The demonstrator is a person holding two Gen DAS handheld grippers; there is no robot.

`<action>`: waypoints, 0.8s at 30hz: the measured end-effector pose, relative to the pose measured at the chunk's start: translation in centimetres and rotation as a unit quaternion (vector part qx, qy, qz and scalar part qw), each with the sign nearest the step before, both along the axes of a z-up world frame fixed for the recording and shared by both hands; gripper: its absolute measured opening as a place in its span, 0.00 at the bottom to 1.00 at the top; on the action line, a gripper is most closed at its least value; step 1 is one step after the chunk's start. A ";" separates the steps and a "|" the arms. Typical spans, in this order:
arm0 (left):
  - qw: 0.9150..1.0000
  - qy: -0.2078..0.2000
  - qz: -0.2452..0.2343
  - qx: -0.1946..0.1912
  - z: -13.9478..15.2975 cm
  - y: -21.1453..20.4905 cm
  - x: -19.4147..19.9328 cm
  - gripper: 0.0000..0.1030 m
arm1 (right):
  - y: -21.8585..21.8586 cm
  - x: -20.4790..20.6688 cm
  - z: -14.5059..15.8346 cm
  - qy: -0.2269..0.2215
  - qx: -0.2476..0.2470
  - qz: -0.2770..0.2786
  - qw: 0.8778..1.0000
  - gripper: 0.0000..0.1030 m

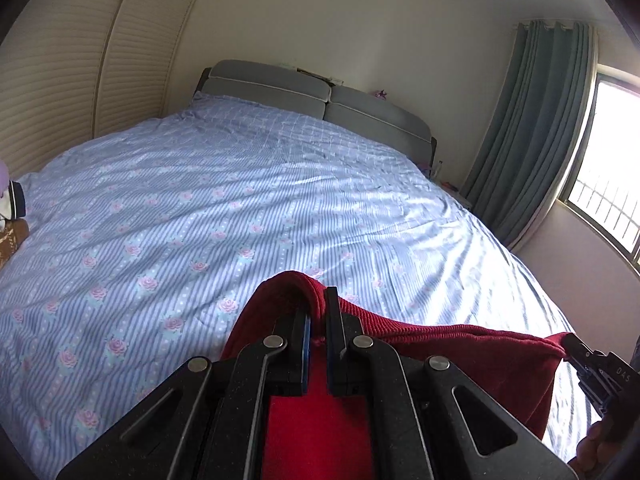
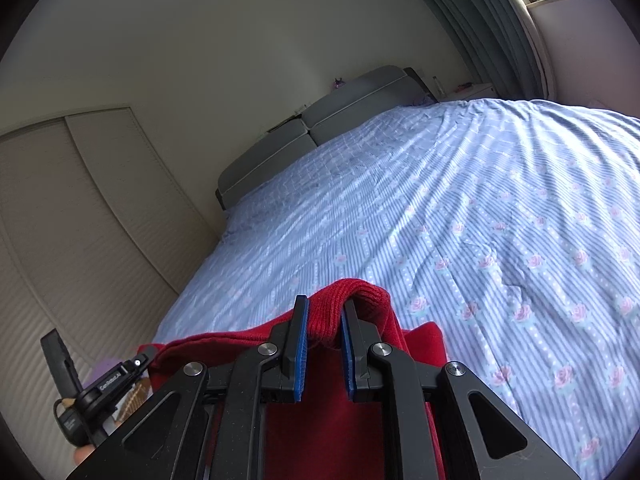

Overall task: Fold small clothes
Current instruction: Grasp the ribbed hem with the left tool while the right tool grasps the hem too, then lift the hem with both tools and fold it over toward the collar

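left gripper (image 1: 318,312): jaws clamped on red garment (image 1: 460,344) | right gripper (image 2: 324,320): clamped on same garment, stretched between them | near end of flowered blue bed (image 1: 240,200)

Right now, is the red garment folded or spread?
Spread, not folded: the red garment hangs stretched between the left gripper and right gripper, above the bed.
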State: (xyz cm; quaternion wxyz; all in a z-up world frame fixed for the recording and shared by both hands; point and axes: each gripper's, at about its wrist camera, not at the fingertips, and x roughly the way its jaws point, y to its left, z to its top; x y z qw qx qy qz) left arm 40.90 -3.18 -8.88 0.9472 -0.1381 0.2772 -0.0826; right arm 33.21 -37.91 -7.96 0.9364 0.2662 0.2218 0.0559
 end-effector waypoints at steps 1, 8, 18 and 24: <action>1.000 0.007 0.003 0.003 -0.9 -0.1 0.9 0.07 | -0.1 1.2 -0.7 0.007 -0.001 0.003 1.000 0.15; 0.998 0.052 0.025 0.014 -6.4 -0.4 4.7 0.08 | -0.4 7.4 -6.2 0.064 0.001 0.008 0.998 0.15; 0.999 0.046 0.016 0.025 -6.2 -1.0 4.7 0.13 | -0.2 9.1 -8.6 0.103 -0.014 0.010 0.995 0.25; 0.998 0.009 0.023 0.051 -3.6 -0.8 2.4 0.61 | -1.3 6.4 -5.0 0.056 -0.019 -0.046 0.997 0.84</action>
